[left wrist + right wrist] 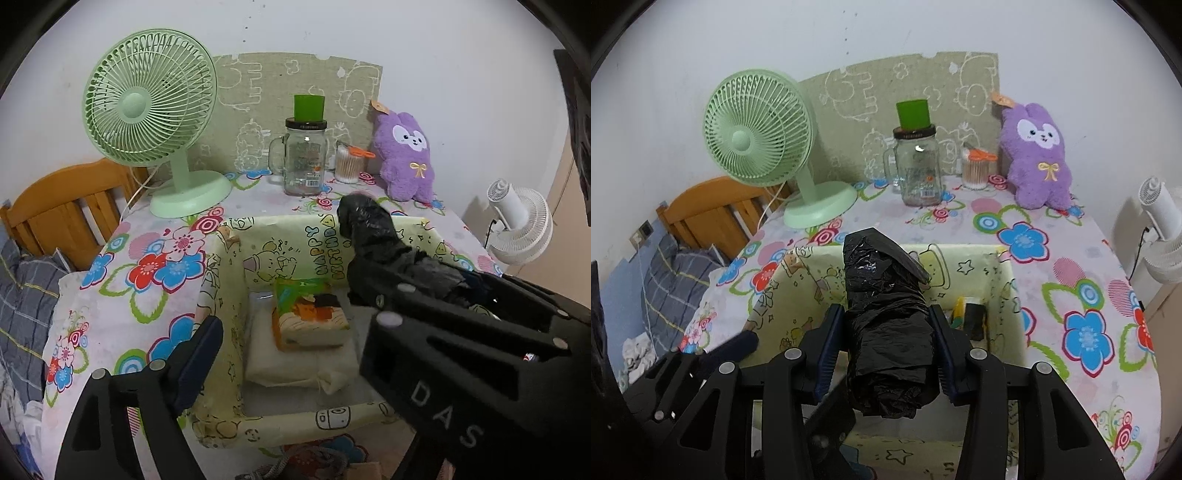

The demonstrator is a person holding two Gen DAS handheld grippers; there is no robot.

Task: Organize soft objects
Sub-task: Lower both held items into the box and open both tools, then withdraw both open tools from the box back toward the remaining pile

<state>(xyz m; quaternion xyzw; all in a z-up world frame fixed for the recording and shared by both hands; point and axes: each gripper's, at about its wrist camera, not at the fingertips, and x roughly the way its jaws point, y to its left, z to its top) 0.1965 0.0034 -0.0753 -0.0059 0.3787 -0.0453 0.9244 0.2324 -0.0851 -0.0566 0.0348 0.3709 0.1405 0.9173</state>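
A: Status check, please. What do your two tools have hold of?

B: Your right gripper has its blue pads pressed against both sides of a rolled black plastic bag; the roll sticks out forward over the yellow cartoon-print box. Your left gripper stands wide apart with nothing between its fingers. It hangs over the near left part of the same box.

A: What is already inside the box?

B: From the left wrist view, a folded cream cloth lies on the floor of the box, and a soft printed pack sits on top of it. Judged from that, you have two items stowed already.

A: And what remains?

B: The black bag is over the box but not yet in it; you are still gripping it. Lowering and releasing it looks like the step in hand. Beyond the box, the purple plush toy leans upright against the wall at the far right of the flowered tablecloth, well apart from the box. If it counts among the soft objects, it is still to be collected.

A: Anything else nearby?

B: The green fan, glass jar and cotton-swab pot stand along the back, clear of your path.
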